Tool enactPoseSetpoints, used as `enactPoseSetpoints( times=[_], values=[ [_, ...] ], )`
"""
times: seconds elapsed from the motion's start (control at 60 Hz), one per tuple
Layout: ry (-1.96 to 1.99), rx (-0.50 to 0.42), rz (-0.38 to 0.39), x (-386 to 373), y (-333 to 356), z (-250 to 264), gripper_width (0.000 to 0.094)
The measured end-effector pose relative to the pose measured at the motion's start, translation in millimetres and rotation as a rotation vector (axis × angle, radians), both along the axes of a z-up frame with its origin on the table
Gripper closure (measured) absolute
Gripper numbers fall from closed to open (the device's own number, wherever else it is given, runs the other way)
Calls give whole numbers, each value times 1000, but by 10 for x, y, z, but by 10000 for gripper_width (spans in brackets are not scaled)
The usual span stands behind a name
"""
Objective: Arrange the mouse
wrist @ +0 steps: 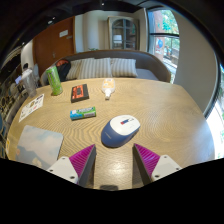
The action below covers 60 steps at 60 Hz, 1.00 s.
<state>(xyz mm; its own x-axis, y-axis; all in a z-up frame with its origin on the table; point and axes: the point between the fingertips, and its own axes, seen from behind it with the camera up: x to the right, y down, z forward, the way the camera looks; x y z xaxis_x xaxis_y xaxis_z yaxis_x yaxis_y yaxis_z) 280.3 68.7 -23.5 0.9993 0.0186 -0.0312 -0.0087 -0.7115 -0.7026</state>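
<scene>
Two pink pads (84,158) frame the lower middle of the frame: hand-held gripper (115,160) is released, fingers spread, nothing between them. Left to right: green bottle (55,81) at upper left, papers (31,106) below it, grey pad (40,142) at lower left, dark book (80,92), small teal box (83,113), glass (107,88), then the mouse (123,127) on its blue mouse pad (110,136), centre of frame, just ahead of the fingers and slightly right of centre line. To do it well, probably: nudge right to centre on the mouse, come low over the wooden counter (160,115), straddle its sides evenly, close gently since the smooth shell may slip.
</scene>
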Motion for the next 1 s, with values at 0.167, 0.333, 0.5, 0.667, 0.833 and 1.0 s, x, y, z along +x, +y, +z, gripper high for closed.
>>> enactPoseSetpoints(
  times=[0.167,0.333,0.5,0.667,0.833,1.0],
  values=[
    [-3,30,2,11,425,16,137],
    [-3,49,-5,30,700,61,138],
    [-5,79,-20,104,781,66,291],
    [16,42,-60,175,769,44,449],
    [41,-29,-132,186,675,97,528],
    [20,172,-108,-233,619,1463,537]
  ],
)
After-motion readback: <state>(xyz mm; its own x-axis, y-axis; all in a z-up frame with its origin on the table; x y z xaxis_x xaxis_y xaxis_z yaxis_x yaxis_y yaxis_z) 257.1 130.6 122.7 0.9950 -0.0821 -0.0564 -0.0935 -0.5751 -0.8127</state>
